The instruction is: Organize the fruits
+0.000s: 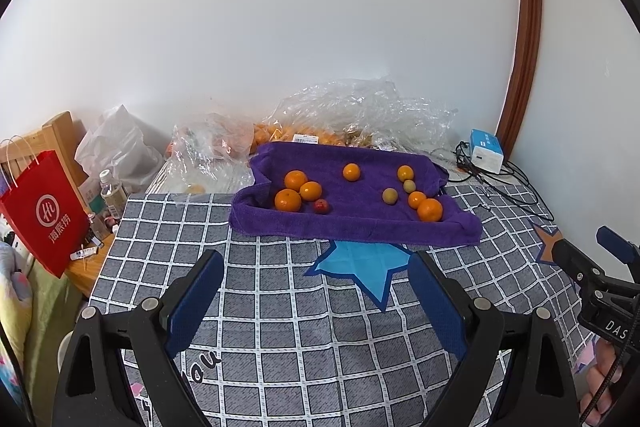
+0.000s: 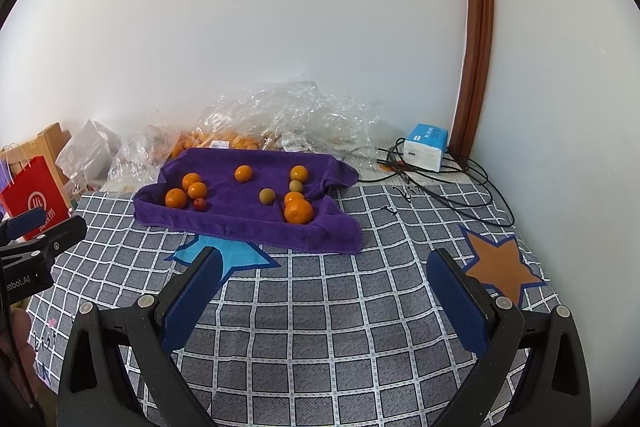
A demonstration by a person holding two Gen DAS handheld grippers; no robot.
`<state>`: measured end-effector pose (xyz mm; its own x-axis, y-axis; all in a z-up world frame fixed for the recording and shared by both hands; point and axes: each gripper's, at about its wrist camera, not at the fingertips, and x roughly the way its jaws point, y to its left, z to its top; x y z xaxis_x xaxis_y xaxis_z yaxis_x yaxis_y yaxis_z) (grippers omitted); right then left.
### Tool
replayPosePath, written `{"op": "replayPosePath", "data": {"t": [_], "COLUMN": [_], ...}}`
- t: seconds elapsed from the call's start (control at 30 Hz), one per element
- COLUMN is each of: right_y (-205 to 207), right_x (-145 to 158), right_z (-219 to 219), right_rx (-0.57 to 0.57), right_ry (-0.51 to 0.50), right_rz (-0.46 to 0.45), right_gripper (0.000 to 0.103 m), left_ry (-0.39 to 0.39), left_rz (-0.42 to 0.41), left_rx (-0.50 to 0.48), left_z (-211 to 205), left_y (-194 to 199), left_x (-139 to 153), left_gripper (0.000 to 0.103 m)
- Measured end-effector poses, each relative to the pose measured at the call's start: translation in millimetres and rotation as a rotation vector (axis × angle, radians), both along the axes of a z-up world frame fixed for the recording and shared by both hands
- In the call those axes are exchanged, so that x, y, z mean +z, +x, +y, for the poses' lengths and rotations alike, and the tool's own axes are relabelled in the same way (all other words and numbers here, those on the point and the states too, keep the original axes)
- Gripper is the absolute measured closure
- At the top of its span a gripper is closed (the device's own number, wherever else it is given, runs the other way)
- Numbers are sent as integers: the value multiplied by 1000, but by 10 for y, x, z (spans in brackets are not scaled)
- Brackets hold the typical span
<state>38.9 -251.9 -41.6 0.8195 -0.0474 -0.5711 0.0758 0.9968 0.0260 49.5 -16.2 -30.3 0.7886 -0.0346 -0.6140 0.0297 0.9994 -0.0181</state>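
A purple towel (image 1: 360, 223) (image 2: 248, 223) lies on the checked bedcover. On it sit several oranges: a cluster of three at the left (image 1: 296, 189) (image 2: 188, 189), one at the back middle (image 1: 351, 172) (image 2: 243, 173), and more at the right (image 1: 430, 209) (image 2: 298, 211). Two small greenish fruits (image 1: 389, 196) (image 2: 267, 195) and one small red fruit (image 1: 321, 206) (image 2: 199, 203) lie among them. My left gripper (image 1: 316, 267) is open and empty, short of the towel. My right gripper (image 2: 324, 267) is open and empty too, also short of the towel.
Clear plastic bags of fruit (image 1: 360, 119) (image 2: 288, 115) lie behind the towel by the wall. A blue-white box (image 1: 486, 151) (image 2: 426, 147) and black cables (image 2: 452, 183) sit at the right. A red paper bag (image 1: 44, 211) and bottles stand left, beyond the bed edge.
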Motion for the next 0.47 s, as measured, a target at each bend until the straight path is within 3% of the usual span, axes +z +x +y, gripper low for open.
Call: {"op": "replayPosePath", "data": {"t": [0.47], "right_y": [9], "right_x": [1], "right_z": [31], "right_rx": [6], "right_ry": [-5], "right_rz": [-5], "right_gripper": [2], "left_ry": [-6], "left_rz": [-14], "left_rx": [8], "left_z": [45], "left_y": [-12], "left_x": [30], "left_gripper": [10]}}
